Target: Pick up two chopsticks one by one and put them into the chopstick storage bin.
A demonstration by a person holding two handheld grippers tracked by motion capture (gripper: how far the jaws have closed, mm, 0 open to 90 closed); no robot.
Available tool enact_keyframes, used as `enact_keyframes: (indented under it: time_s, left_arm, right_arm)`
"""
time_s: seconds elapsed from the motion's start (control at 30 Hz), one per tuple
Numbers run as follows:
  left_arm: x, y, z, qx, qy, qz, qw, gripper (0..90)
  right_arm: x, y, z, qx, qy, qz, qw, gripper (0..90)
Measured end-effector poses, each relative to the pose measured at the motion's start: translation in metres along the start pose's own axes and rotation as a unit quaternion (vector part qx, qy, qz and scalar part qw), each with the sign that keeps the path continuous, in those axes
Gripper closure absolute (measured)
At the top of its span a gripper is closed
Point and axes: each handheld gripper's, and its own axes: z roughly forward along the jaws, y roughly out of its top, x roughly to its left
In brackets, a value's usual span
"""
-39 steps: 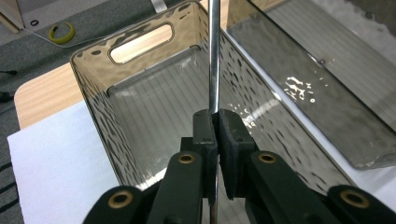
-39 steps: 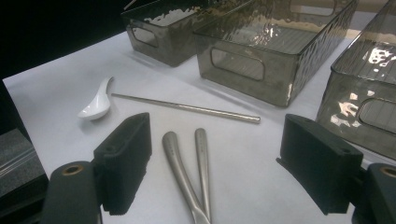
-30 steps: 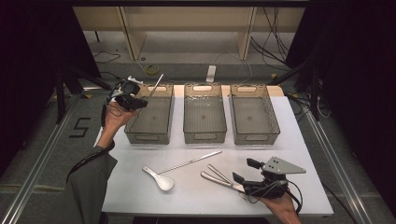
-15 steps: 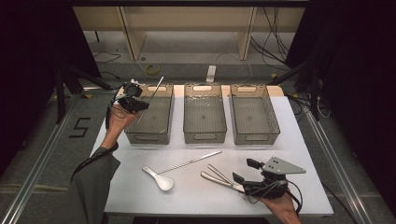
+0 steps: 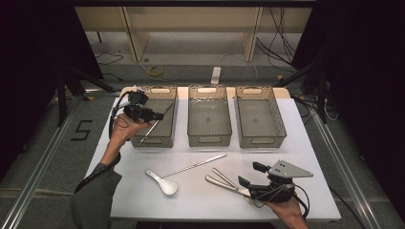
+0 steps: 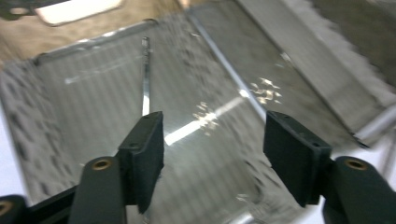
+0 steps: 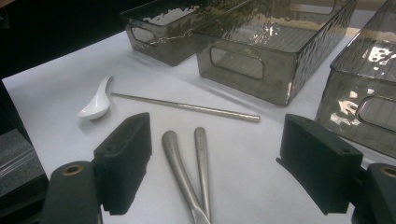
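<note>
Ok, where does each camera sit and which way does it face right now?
High view: above the person's side, looking forward and down on the white table; both forearms show.
Left gripper view: on the left hand-held gripper, facing into the left bin at the metal chopstick; jaws just opened.
Right gripper view: on the right hand-held gripper, over two metal handles.
High and right gripper views share the white spoon.

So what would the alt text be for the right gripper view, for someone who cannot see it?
Two open black jaws of the right gripper frame a pair of crossed silver metal handles lying on a white table. Beyond them lie a thin metal chopstick and a white ceramic soup spoon, with three smoky translucent plastic bins behind.
</note>
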Motion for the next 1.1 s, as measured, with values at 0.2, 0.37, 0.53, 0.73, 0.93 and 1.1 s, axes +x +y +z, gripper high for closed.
enact_keyframes:
  time_s: [0.2, 0.37, 0.53, 0.73, 0.93, 1.1]
  left_arm:
    - [-0.023, -0.011, -0.010, 0.012, -0.019, 0.029, 0.9993, 29.0]
    - [-0.042, -0.012, -0.018, 0.020, -0.026, 0.056, 0.9979, 25.9]
    - [-0.056, -0.016, -0.016, 0.039, -0.032, 0.079, 0.9956, 24.6]
    - [-0.068, -0.020, -0.013, 0.063, -0.034, 0.103, 0.9921, 24.1]
    - [-0.082, -0.023, -0.012, 0.081, -0.040, 0.122, 0.9885, 24.5]
    - [-0.094, -0.026, -0.007, 0.103, -0.050, 0.143, 0.9831, 29.0]
  right_arm:
    - [0.001, 0.000, 0.000, -0.001, 0.001, -0.005, 1.0000, 25.8]
    - [0.001, 0.000, -0.001, 0.000, 0.002, -0.004, 1.0000, 25.7]
    - [0.001, 0.000, -0.001, 0.000, 0.003, -0.005, 1.0000, 25.6]
    - [0.001, 0.000, -0.001, 0.000, 0.003, -0.005, 1.0000, 25.7]
    - [0.001, 0.000, -0.001, 0.000, 0.002, -0.005, 1.0000, 25.7]
    - [0.001, 0.000, 0.000, 0.001, 0.003, -0.005, 1.0000, 25.7]
